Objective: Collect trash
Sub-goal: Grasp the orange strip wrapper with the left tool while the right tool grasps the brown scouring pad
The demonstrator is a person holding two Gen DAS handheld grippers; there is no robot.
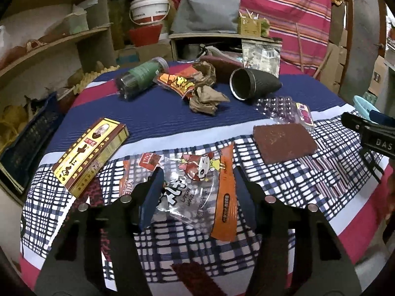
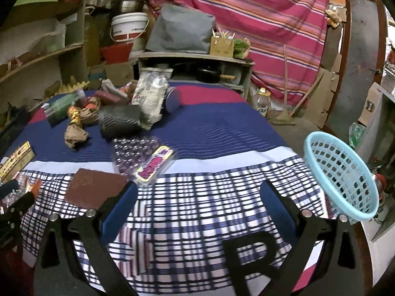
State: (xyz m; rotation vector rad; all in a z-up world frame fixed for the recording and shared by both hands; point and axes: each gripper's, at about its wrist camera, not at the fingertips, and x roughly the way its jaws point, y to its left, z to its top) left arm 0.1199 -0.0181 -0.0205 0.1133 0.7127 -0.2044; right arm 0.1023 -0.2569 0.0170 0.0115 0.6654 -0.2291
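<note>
- L gripper (image 1: 197,187): fingers astride the clear snack wrapper (image 1: 195,185) w/ orange edge, flat on the checked part of the cloth (image 1: 284,185). Left pad touches the wrapper's edge, right pad stands over the orange strip; can't tell if they pinch yet.
- R gripper (image 2: 197,197): jaws spread wide, nothing between, only checked cloth beneath.
- Light blue basket (image 2: 343,177): at table's right edge, tilted, just beyond R gripper's right finger.
- Brown pad (image 1: 284,143): flat, right of wrapper.
- Yellow-brown box (image 1: 91,155): left of wrapper, lying flat.
- Clear blister tray (image 2: 140,157) w/ pink label: beyond brown pad.
- Far side, on the blue stripe: crumpled brown paper (image 1: 207,98), dark cup (image 1: 251,83) on its side, green bottle (image 1: 140,79) on its side.
</note>
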